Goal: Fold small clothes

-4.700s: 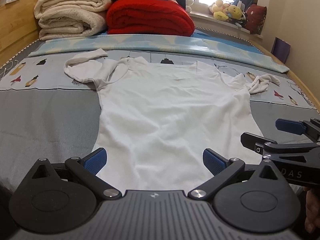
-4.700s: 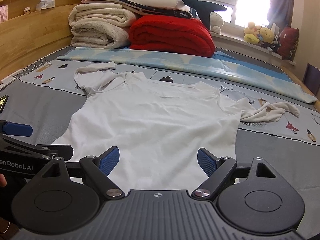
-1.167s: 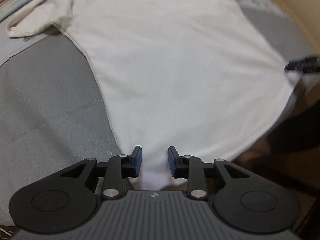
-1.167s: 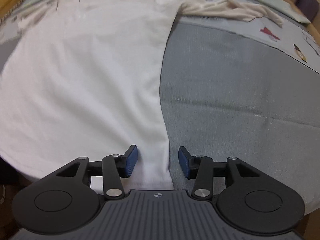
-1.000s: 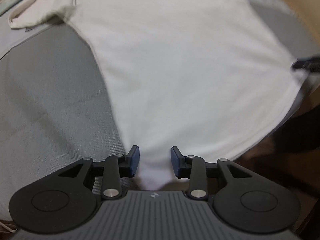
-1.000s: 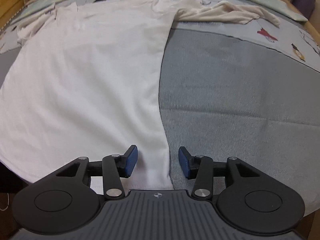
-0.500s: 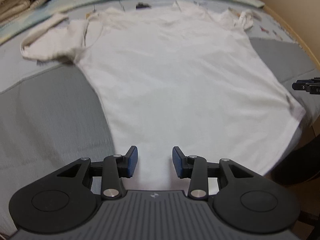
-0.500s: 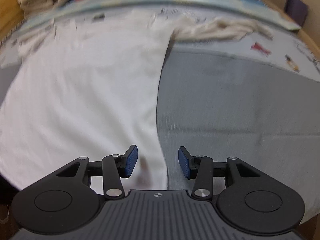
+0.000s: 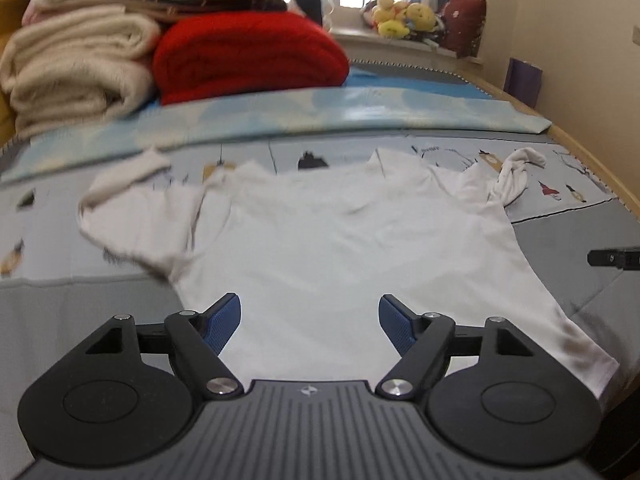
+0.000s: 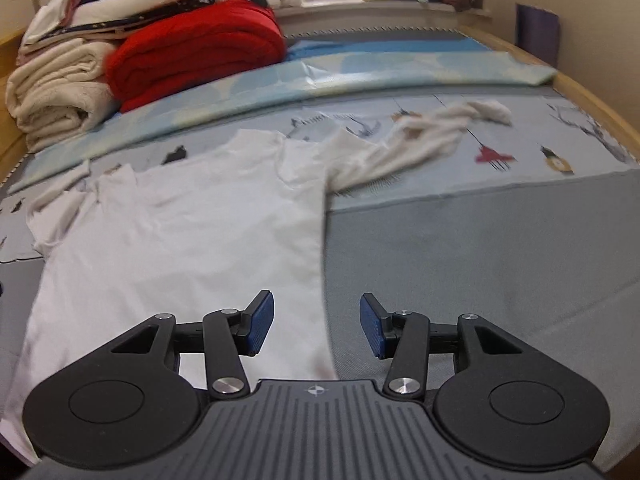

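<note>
Opening left fingers (image 9: 310, 322) above white shirt (image 9: 340, 248) hem, right fingers (image 10: 317, 326) parting, empty, straddling its side edge, grey bedcover (image 10: 480, 264) alongside.

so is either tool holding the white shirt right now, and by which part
Nothing is held. The left tool has its jaws opening over the white shirt, pads clear of it. The right tool is opening too, over the shirt's side edge.

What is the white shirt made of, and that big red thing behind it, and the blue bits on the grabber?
White shirt: looks like thin, matte cotton-type knit; it lies limp with soft wrinkles. Red blanket: probably thick fleece or plush, folded in fat, fuzzy rolls. Blue pads: seemingly rubber or plastic with a fine grippy texture, though the exact material is unclear.
</note>
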Demonstrator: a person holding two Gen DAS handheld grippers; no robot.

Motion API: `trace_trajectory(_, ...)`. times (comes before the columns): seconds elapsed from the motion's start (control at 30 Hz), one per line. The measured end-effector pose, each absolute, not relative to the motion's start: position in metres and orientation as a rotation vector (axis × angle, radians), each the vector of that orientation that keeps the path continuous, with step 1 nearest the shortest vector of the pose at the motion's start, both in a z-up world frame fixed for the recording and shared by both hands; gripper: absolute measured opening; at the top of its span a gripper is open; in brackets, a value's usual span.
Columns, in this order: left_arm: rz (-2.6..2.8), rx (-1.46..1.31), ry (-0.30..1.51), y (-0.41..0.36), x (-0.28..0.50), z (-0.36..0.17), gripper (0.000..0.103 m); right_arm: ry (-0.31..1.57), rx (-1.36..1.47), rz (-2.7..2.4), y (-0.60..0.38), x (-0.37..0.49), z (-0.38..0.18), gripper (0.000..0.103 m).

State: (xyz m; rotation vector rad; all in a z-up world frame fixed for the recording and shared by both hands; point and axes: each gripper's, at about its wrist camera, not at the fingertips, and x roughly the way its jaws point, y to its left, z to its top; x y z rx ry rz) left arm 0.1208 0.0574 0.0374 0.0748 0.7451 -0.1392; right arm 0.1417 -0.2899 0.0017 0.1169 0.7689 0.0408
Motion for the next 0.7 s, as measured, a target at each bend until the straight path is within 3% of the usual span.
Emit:
trace_trajectory(0.43,-0.007,0.049,0.579,0.072,0.201,0.117,0.086,0.665,0.07,0.147,-0.242,0.179,0.081,0.048)
trace_trajectory(0.7,0.111,0.138,0.572,0.091,0.263,0.106,0.086,0.588,0.12,0.174,-0.202,0.256,0.125,0.049)
